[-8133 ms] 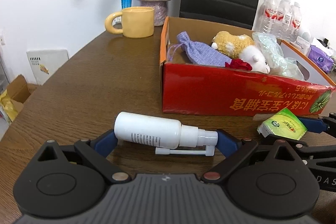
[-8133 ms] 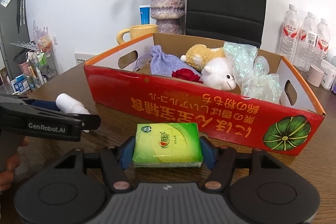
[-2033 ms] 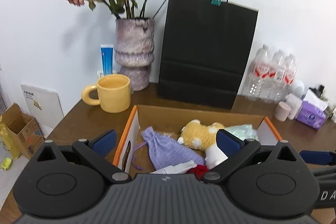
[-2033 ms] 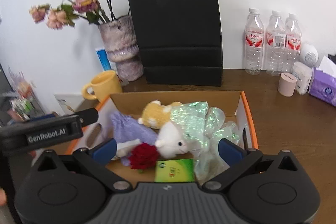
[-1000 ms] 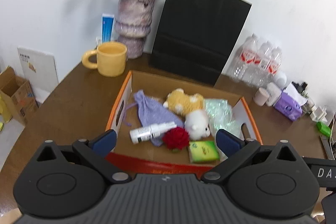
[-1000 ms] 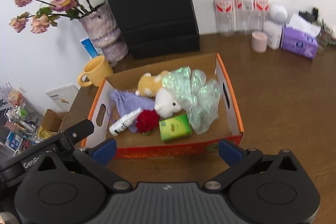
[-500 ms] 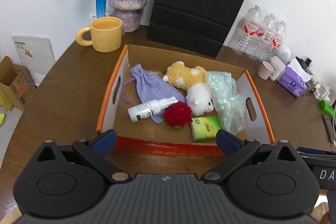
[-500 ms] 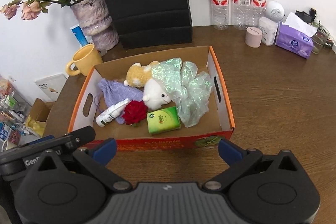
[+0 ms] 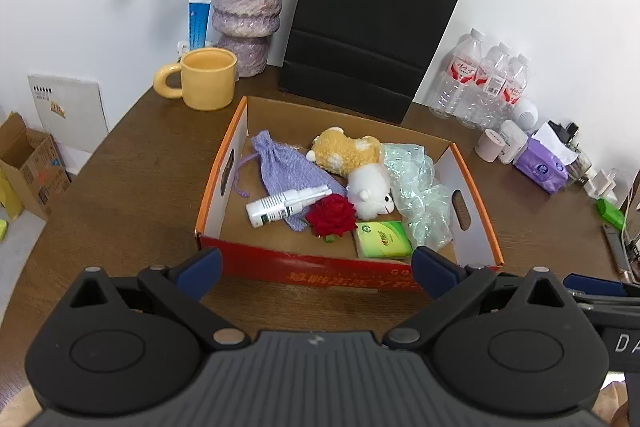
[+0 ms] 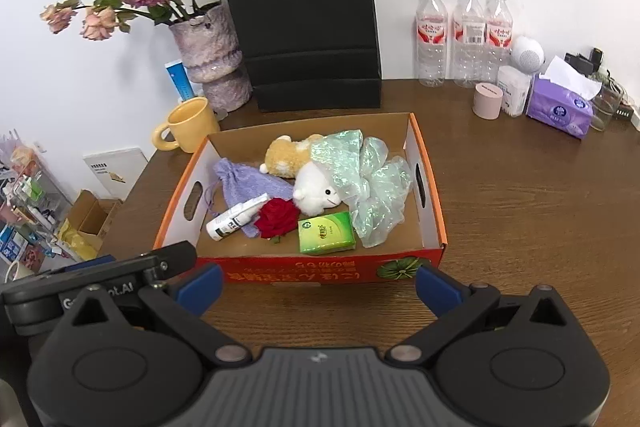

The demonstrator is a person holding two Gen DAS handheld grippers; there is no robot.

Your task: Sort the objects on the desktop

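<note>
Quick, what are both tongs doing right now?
Left tongs: open, holding nothing.
Right tongs: open, holding nothing.

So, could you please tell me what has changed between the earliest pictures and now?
The white spray bottle and the green tissue pack, earlier gripped on the table, now lie in the red box. The left tool and right tool have let go, opened and risen back. The plush toy, purple pouch, rose and yellow mug stayed put.
</note>
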